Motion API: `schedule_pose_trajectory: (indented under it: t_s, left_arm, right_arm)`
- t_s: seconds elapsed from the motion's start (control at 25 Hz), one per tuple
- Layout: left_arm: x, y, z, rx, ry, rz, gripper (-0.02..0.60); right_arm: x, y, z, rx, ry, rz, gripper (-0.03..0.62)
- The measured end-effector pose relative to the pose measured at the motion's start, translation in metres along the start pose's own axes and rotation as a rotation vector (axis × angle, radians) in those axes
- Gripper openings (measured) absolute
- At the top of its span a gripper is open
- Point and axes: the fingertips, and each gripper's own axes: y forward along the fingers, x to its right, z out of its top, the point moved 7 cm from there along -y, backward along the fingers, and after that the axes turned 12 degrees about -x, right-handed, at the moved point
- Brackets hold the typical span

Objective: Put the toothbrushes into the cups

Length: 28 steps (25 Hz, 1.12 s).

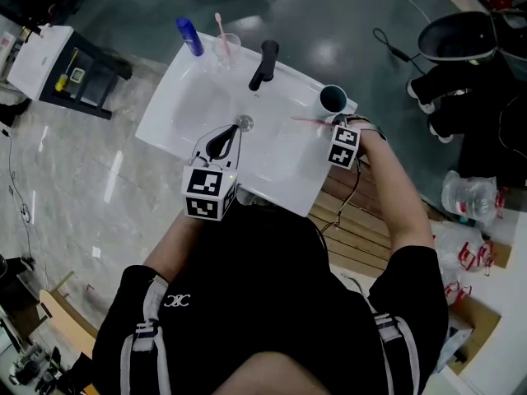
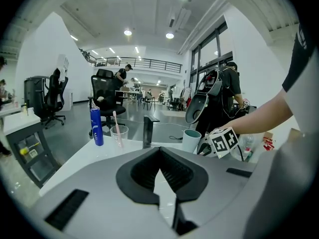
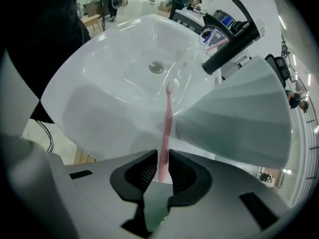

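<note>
1. Black-shirted person's torso (image 1: 263, 303) fills the 6 o'clock half of the head view. Both forearms reach toward 12 over a white rectangular ceramic washbasin (image 1: 177, 118).
2. Left gripper (image 1: 233, 132) hovers over the bowl, just at 7 o'clock of the round metal drain (image 1: 244, 123). In its own view the jaws meet at the tips, with nothing between them.
3. Right gripper (image 3: 159, 158) is at the basin's 3 o'clock side in the head view, pointing steeply down. Its jaws are clamped on the handle end of a slim pink plastic toothbrush (image 3: 165, 123).
4. That toothbrush runs from the pads toward 12 in the right gripper view, bristle end nearest the drain, over the bowl's inner slope. Whether it touches the basin cannot be told.
5. Grey-green round cup (image 1: 333, 99) stands upright on the rim at 2 o'clock of the basin, just beside the right gripper. In the right gripper view its wall looms at 3 o'clock, close beside the held toothbrush.
6. Clear plastic cup (image 1: 228, 49) stands on the rim at 12 o'clock. A second pink toothbrush (image 1: 219, 25) stands tilted inside it.
7. Blue cylindrical bottle (image 1: 189, 37) stands at 11 o'clock, just beside the clear cup.
8. Black lever faucet (image 1: 263, 66) stands at 1 o'clock, between the two cups.
</note>
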Motion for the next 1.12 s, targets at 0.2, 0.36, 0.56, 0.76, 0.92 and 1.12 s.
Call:
schedule_pose_trajectory:
  t_s: [0.2, 0.36, 0.56, 0.76, 0.92, 1.12]
  left_arm:
    - [0.003, 0.001, 0.002, -0.001, 0.004, 0.001, 0.014]
    - [0.006, 0.004, 0.0, -0.006, 0.006, -0.003, 0.014]
    - [0.007, 0.004, -0.001, -0.008, 0.01, -0.01, 0.014]
    - [0.008, 0.002, 0.002, 0.001, 0.026, -0.02, 0.014]
    - [0.012, 0.001, 0.006, 0.006, 0.049, -0.037, 0.014]
    - [0.018, 0.002, 0.009, 0.01, 0.073, -0.065, 0.014]
  right_arm:
    - [0.004, 0.001, -0.003, 0.023, 0.023, 0.084, 0.055]
    - [0.006, 0.003, -0.002, 0.006, 0.014, 0.135, 0.043]
    - [0.003, 0.0, -0.005, 0.048, -0.001, 0.068, 0.061]
    - [-0.012, -0.005, -0.012, 0.15, 0.136, 0.017, 0.061]
    - [-0.022, -0.026, -0.018, 0.277, 0.289, 0.012, 0.061]
    - [-0.028, -0.072, -0.024, 0.505, 0.464, -0.004, 0.061]
